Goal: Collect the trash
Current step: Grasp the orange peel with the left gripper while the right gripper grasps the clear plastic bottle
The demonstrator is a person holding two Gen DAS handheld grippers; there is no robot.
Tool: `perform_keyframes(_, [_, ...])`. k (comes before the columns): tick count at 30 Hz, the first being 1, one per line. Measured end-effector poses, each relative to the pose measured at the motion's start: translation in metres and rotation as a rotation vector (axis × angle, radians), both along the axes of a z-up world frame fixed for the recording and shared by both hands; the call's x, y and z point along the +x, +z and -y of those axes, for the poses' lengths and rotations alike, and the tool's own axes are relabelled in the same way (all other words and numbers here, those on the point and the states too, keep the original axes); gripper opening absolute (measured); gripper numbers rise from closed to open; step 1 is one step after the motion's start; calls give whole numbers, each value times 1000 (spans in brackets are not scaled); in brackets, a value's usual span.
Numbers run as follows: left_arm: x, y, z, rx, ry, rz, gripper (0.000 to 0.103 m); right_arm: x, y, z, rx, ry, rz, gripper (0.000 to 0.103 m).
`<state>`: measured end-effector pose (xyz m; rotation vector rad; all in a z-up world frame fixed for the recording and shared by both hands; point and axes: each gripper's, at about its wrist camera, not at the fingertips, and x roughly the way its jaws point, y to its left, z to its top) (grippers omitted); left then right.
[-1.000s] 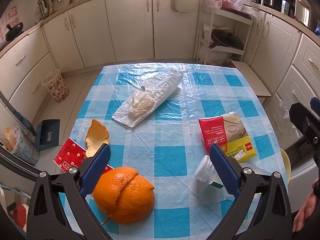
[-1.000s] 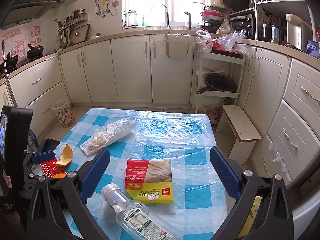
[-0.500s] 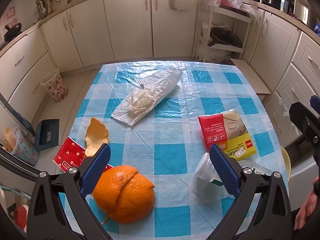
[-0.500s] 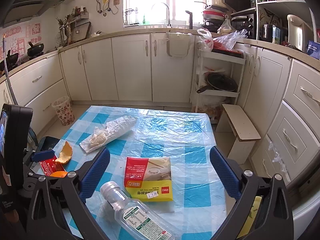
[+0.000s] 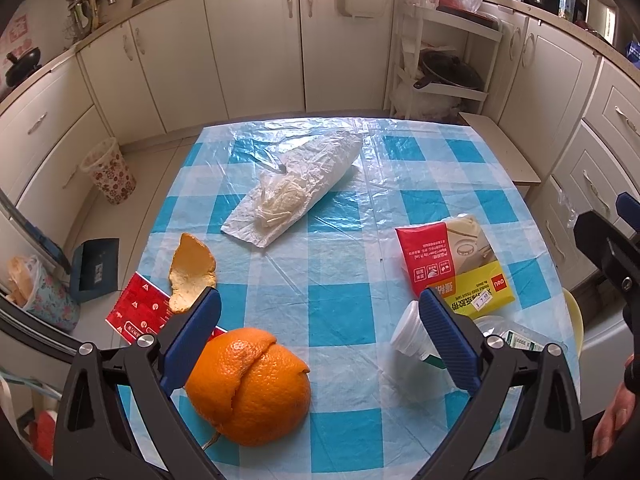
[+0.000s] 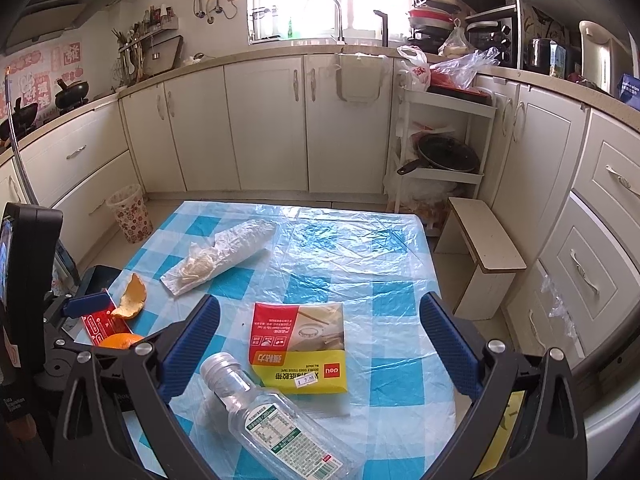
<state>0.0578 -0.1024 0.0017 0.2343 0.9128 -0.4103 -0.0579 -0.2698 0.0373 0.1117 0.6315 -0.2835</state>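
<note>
Left wrist view shows a round orange shell of peel point(image 5: 250, 384) lying at the near edge of the blue-and-white checked plastic tablecloth point(image 5: 332, 308), just beside the left blue finger pad of the left gripper point(image 5: 320, 338), whose jaws are spread wide and hold nothing. A loose curl of orange peel point(image 5: 192, 268) rests on a red flat wrapper point(image 5: 138, 312) beyond it. Farther off lies a crumpled white plastic bag point(image 5: 296, 188). Right wrist view has the right gripper point(image 6: 320, 342) likewise spread and empty above a clear plastic bottle point(image 6: 276, 420) lying on its side, touching a red-and-yellow tape packet point(image 6: 298, 346). A patterned wastebasket point(image 6: 130, 218) stands on the floor.
</note>
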Motion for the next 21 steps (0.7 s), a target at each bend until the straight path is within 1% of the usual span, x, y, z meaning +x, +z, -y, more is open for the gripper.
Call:
perform_keyframes(8, [1, -3, -4, 14, -4, -3, 95, 2, -4, 0, -6, 25, -28, 96])
perform_keyframes(11, [3, -5, -10, 10, -8, -25, 95, 2, -7, 0, -9, 48, -50, 96])
perform_keyframes(16, [11, -4, -33, -53, -13, -85, 95, 3, -17, -2, -6, 117, -115, 96])
perform_keyframes(21, [19, -9, -62, -115, 1, -160, 95, 3, -34, -10, -26, 203, -207, 96])
